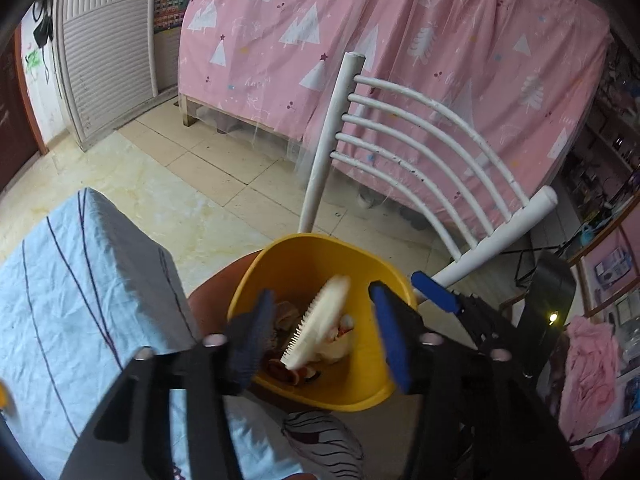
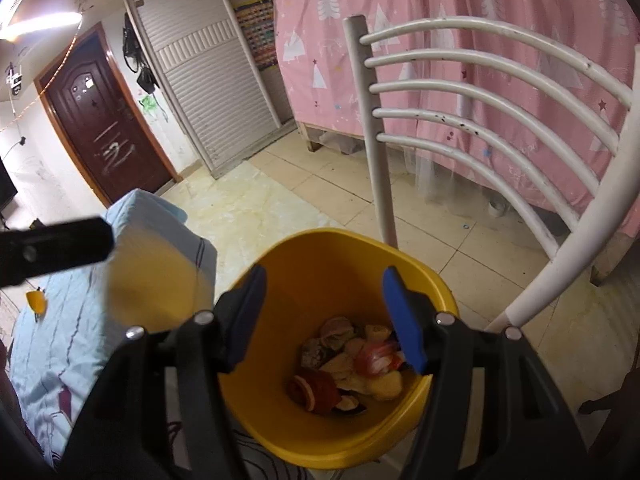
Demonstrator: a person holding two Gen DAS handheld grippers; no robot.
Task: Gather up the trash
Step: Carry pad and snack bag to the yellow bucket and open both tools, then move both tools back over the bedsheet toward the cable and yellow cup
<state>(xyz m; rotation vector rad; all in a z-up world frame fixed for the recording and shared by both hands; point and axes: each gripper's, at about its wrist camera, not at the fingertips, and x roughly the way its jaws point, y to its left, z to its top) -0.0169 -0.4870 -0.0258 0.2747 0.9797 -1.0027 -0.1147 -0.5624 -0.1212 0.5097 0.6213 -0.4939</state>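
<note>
Trash (image 2: 352, 364) lies heaped at the bottom of the yellow bin (image 2: 320, 248), which stands beside the white chair (image 2: 500, 92) and the blue-sheeted bed (image 1: 60, 280); my left gripper (image 1: 320, 332) hangs over the bin mouth with its jaws spread, and between them a pale comb (image 1: 320, 320) shows blurred, tilted, touching neither pad as far as I can tell; I judge it to be dropping in; my right gripper (image 2: 332, 320) hovers over the same bin, jaws spread and holding nothing. The risk I see is crowding: both grippers share one narrow opening, so a careless withdrawal could knock the rim and tip the light bin, spilling the heap onto the floor tiles (image 2: 280, 184); the comb could also catch on the wall and stand propped rather than settle. The heap itself looks like peel and fruit scraps, orange, reddish and cream, with some crumpled wrapping.
</note>
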